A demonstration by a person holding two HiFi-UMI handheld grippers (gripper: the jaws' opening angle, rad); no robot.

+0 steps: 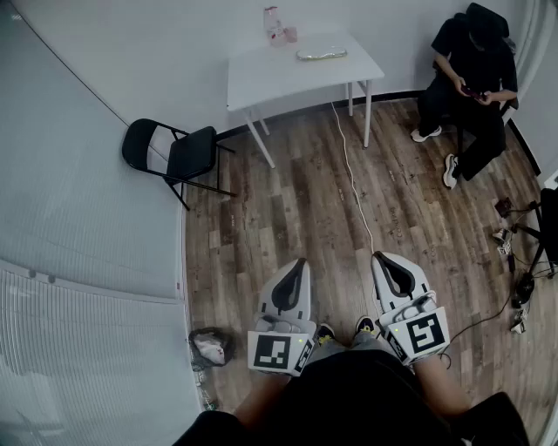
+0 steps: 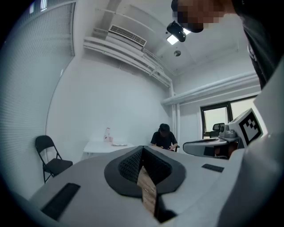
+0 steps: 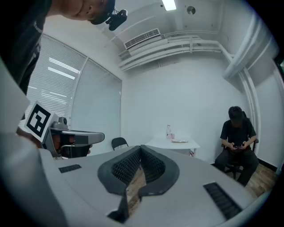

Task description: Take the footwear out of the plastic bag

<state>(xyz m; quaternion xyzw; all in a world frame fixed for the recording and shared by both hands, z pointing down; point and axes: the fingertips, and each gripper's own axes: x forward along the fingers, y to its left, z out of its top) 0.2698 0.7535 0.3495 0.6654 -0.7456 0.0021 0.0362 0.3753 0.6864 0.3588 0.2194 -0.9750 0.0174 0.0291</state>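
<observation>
Right now I'm looking down on a wood-plank floor in a white-walled room, and nothing of the job has been touched. Across the room stands a white table against the far wall. To its right a seated person in dark clothes bends over something held in both hands. To its left, well apart, a black folding chair stands by the side wall. Close under me I hold the left gripper and the right gripper side by side, level and pointing towards the table. Each one's own view shows its jaws pressed together with nothing between them, only floor showing past the pads. A white cable runs over the planks from under the table towards the right gripper. The plastic bag, as I read it, is the flat clear packet lying on the table's far right part; it is too small for me to make out what is in it. A small pinkish bottle stands just left of it. A dark crumpled bundle with something pale in it sits on the floor by the side wall, left of my left gripper.
</observation>
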